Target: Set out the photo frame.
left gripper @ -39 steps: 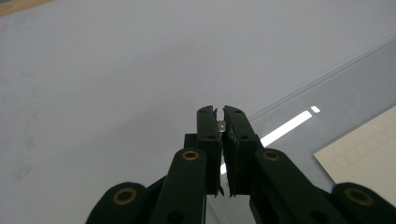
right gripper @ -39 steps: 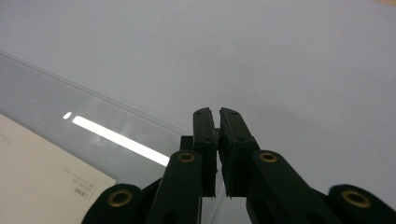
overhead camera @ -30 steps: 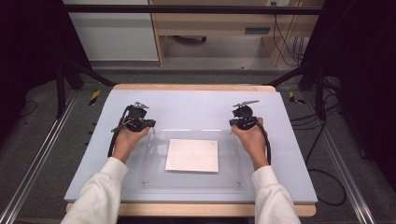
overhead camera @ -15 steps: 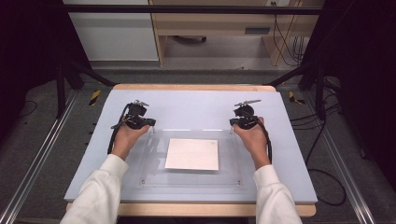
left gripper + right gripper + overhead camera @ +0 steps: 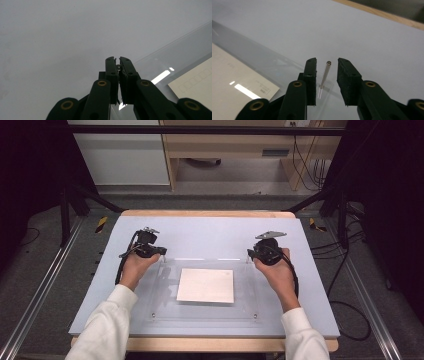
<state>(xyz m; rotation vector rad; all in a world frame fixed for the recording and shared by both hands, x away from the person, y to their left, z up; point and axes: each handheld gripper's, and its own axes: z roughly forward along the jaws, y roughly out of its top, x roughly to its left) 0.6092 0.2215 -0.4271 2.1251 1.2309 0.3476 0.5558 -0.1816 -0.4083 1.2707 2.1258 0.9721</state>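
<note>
- The work in hand was a clear acrylic plate [image 5: 205, 292] lying flat on the grey mat [image 5: 210, 235], with a white sheet [image 5: 206, 285] under or inside it; thin metal pins stood at its corners.
- The right gripper [image 5: 326, 75] was at the far right corner of the plate. A metal pin [image 5: 325, 75] stood almost upright between its two jaws, its long axis running up out of the plate and a little tilted toward the camera's right.
- The pin was apart from both pads; there was a gap on each side, and the pin stood nearer to the left jaw of that view. So the right gripper was open around the pin and did not hold it.
- The left gripper [image 5: 117, 75] was at the far left corner of the plate. Its jaws were pressed together on a small metal pin head [image 5: 119, 66], which showed between the tips.
- For the far right pin the right hand [image 5: 277, 270] was clearly the nearer one; the left hand [image 5: 134, 267] was well apart from it, on the other side of the plate.
- Against the earlier pictures, the right gripper's jaws had just been opening, with the pin between them, and the right hand had shifted a little. The left hand, the plate and the sheet kept their places.
</note>
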